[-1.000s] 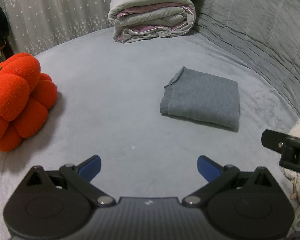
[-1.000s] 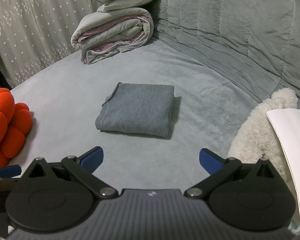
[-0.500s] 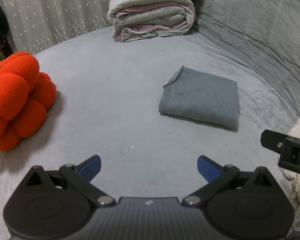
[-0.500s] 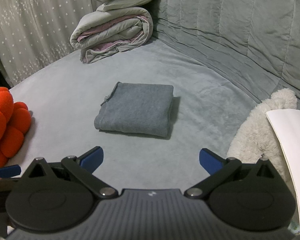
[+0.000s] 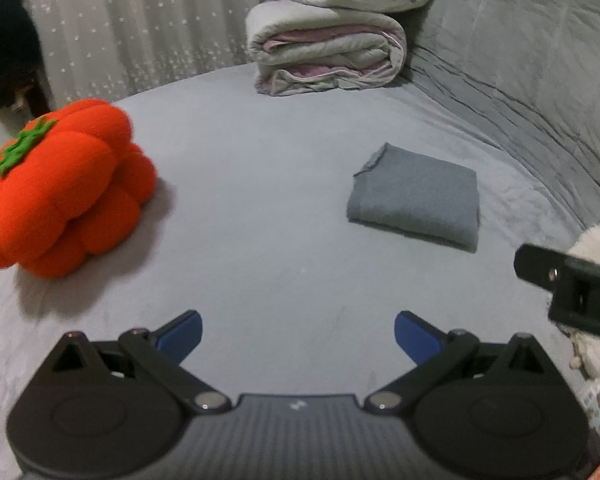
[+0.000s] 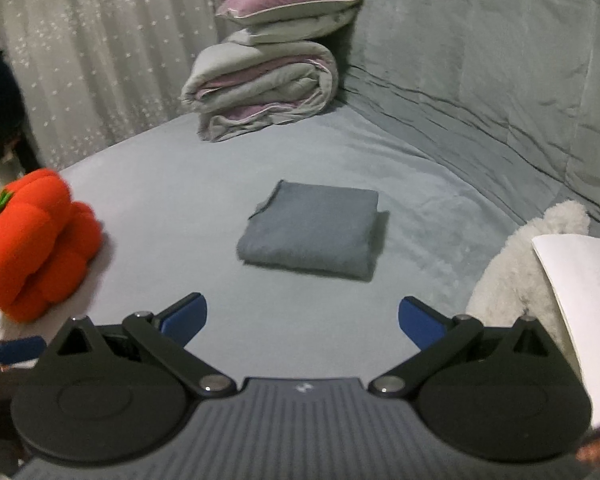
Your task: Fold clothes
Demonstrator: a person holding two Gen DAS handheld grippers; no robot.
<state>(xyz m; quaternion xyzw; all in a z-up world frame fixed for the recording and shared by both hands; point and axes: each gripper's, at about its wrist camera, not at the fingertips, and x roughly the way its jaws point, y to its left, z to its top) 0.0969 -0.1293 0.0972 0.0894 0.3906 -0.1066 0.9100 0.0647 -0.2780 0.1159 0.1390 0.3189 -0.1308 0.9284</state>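
**Left wrist and right wrist: claws spread, garment folded ahead**

Left wrist view shows the left claw (image 5: 298, 334) with its blue fingers spread wide, holding nothing, above bare bedsheet (image 5: 260, 216). Ahead and to its right lies the garment (image 5: 416, 202), a grey knit folded into a thick, neat rectangle, well apart from the fingers. Farther left sits an orange plush pumpkin (image 5: 60, 196); far ahead, a rolled duvet (image 5: 328, 60) with a pillow on top.

From the right wrist view, the right claw (image 6: 302, 320) is likewise spread and empty, with the garment (image 6: 312, 232) straight ahead, not touched. A fluffy white toy (image 6: 516, 276) and a white sheet of paper (image 6: 580, 300) lie just to its right.

Judging by the tidy shape, folding looks done or nearly so.

Risks from here:
- The knit is soft and limp; pinching only the top layer would likely peel the fold open.
- One corner at the far left edge curls up loose and could snag a finger.
- The sheet looks velvety and grippy, so dragging the garment could bunch it.
- A wide swing to the right could knock the paper or toy.
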